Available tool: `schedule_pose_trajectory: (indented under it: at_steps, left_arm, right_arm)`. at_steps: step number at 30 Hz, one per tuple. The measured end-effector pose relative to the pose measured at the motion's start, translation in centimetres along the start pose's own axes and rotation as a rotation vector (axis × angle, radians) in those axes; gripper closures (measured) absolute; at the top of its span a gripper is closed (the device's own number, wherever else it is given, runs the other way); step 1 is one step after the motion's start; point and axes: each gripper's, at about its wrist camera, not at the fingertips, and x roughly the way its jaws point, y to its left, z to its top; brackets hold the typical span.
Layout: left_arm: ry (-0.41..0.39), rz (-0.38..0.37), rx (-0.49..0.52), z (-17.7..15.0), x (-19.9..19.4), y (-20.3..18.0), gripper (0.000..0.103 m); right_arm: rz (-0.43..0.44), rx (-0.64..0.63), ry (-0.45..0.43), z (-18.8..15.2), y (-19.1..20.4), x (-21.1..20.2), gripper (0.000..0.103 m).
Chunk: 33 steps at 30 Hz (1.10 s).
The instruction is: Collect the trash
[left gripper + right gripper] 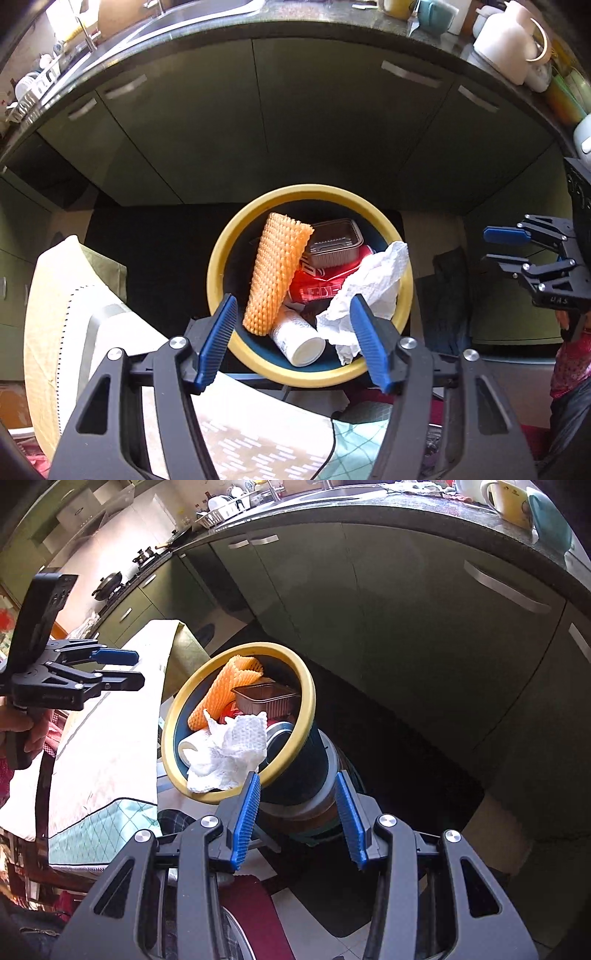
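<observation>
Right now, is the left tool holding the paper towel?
No. The left tool is open and empty; the crumpled paper towel lies in the yellow-rimmed bin.

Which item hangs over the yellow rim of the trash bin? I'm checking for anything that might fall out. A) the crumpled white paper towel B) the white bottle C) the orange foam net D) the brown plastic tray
A: the crumpled white paper towel drapes over the yellow rim of the trash bin, while the other items sit inside it.

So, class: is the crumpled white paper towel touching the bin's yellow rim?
Touching. In the right wrist view the paper towel drapes over the near edge of the yellow rim, hiding part of it with no gap.
</observation>
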Motion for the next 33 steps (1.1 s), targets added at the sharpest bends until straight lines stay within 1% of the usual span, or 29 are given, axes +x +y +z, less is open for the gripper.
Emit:
schedule_pose_trajectory:
  at_steps: [2,4,5,6,7,8,9,10,11,12,14,15,17,19,22,24,27,29,31,33]
  left_arm:
    - [-0.052,-0.009,-0.010,-1.2,-2.0,0.4,0.042]
    - [-0.122,-0.022,-0.041,-2.9,-4.5,1.0,0.040]
    - [-0.169,-0.012,-0.060,-4.2,-5.9,1.1,0.032]
    - [-0.221,0.011,-0.081,-5.7,-7.3,1.3,0.022]
    - [-0.276,0.039,-0.108,-7.4,-8.8,1.5,0.014]
    - [-0.324,0.060,-0.139,-9.2,-10.1,1.5,0.012]
    - [-0.374,0.082,-0.181,-11.4,-11.5,1.8,0.009]
    - [-0.418,0.123,-0.235,-13.9,-12.7,2.2,0.006]
    - [-0.450,0.170,-0.287,-16.2,-13.6,2.5,0.006]
    - [-0.479,0.212,-0.336,-18.8,-14.4,2.8,0.006]
    - [-0.532,0.300,-0.445,-24.4,-15.8,3.2,0.006]
    - [-0.544,0.347,-0.503,-27.2,-16.3,3.4,0.006]
    - [-0.546,0.434,-0.638,-32.4,-17.3,3.9,0.006]
    - [-0.541,0.485,-0.759,-37.6,-18.2,4.1,0.006]
    - [-0.530,0.608,-0.911,-44.3,-19.5,4.2,0.006]
    - [-0.556,0.652,-0.988,-48.3,-20.8,3.6,0.006]
    - [-0.573,0.709,-1.064,-52.3,-22.4,2.4,0.006]
    - [-0.595,0.728,-1.076,-53.9,-23.5,1.6,0.006]
    - [-0.608,0.753,-1.079,-54.4,-24.3,0.7,0.006]
    - [-0.632,0.765,-1.061,-54.6,-25.2,0.0,0.006]
  right_arm:
    - [0.007,-0.005,-0.013,-0.1,0.4,-0.5,0.060]
    - [0.008,-0.021,-0.021,0.0,0.9,-1.0,0.059]
    - [0.008,-0.031,-0.029,-0.2,1.4,-1.4,0.056]
    - [0.009,-0.039,-0.040,-0.4,1.8,-1.9,0.053]
    - [0.011,-0.046,-0.053,-0.6,2.4,-2.3,0.046]
    - [0.006,-0.058,-0.065,-0.9,3.1,-2.8,0.041]
    - [0.000,-0.078,-0.074,-1.2,3.9,-3.2,0.038]
    - [-0.001,-0.099,-0.085,-1.6,4.8,-3.6,0.031]
    - [0.005,-0.116,-0.092,-1.9,5.7,-3.9,0.022]
    - [0.019,-0.135,-0.099,-2.4,6.8,-4.1,0.018]
    - [0.057,-0.178,-0.117,-3.3,9.1,-4.4,0.004]
    - [0.075,-0.197,-0.126,-3.7,10.2,-4.5,0.004]
    - [0.111,-0.243,-0.142,-4.5,12.7,-4.5,0.004]
    - [0.133,-0.295,-0.162,-5.6,15.4,-4.5,0.004]
    - [0.151,-0.354,-0.208,-7.4,18.8,-4.8,0.004]
    - [0.151,-0.380,-0.238,-8.5,20.7,-5.2,0.004]
    - [0.130,-0.399,-0.280,-10.0,23.1,-6.0,0.004]
    - [0.092,-0.416,-0.304,-10.8,24.3,-6.8,0.004]
    - [0.060,-0.430,-0.346,-11.8,25.5,-8.1,0.004]
    - [0.057,-0.434,-0.380,-12.6,26.2,-9.2,0.004]
